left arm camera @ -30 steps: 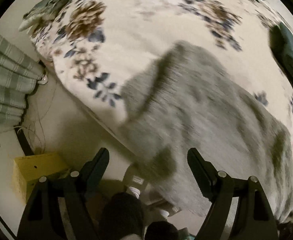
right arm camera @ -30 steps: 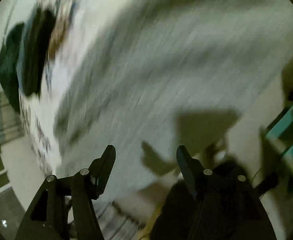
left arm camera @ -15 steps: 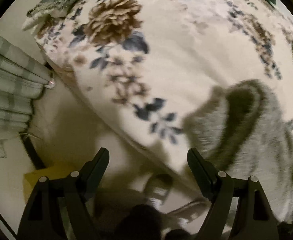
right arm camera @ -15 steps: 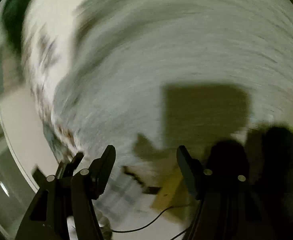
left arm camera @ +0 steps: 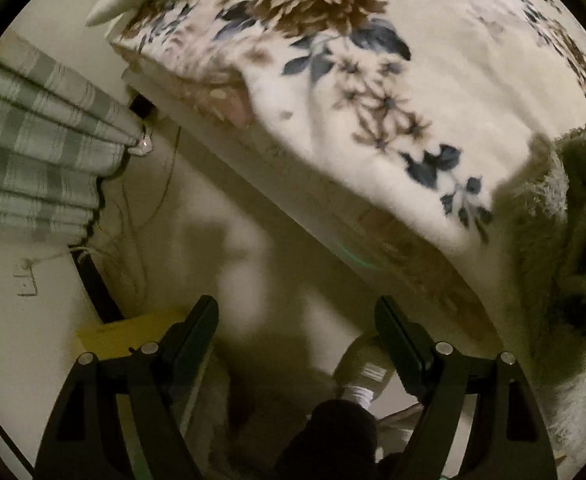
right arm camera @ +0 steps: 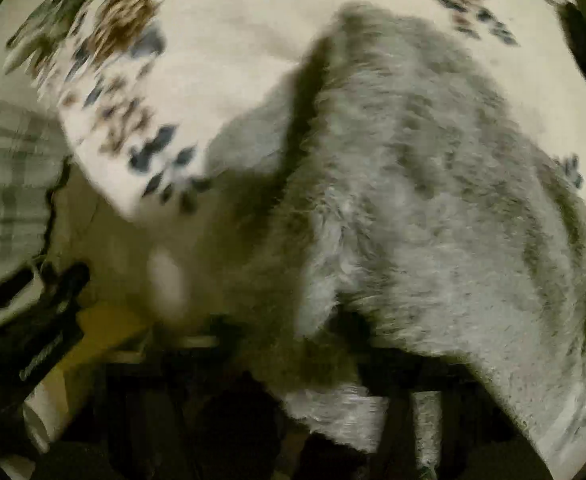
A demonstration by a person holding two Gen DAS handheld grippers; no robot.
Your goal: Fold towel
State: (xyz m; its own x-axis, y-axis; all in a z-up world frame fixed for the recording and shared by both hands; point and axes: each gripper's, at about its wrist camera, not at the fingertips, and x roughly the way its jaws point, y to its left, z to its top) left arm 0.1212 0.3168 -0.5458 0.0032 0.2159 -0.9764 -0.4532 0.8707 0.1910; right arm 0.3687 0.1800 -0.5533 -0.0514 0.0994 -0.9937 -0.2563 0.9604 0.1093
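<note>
We look down along the left hand-held gripper point(left arm camera: 297, 340) and its jaws stand wide apart with nothing between them, over the floor point(left arm camera: 253, 248) beside the bed point(left arm camera: 373, 140). The grey towel point(left arm camera: 573, 208) lies rumpled on the floral bedcover at the bed's edge, off to the right. In the blurred right view, the right hand-held gripper point(right arm camera: 333, 360) has just been closing, and the towel point(right arm camera: 413, 200) bunches right at its jaws, apparently pinched there.

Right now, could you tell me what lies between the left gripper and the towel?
In the left wrist view, only the bed's edge and floral blanket separate the open left gripper from the towel.
</note>
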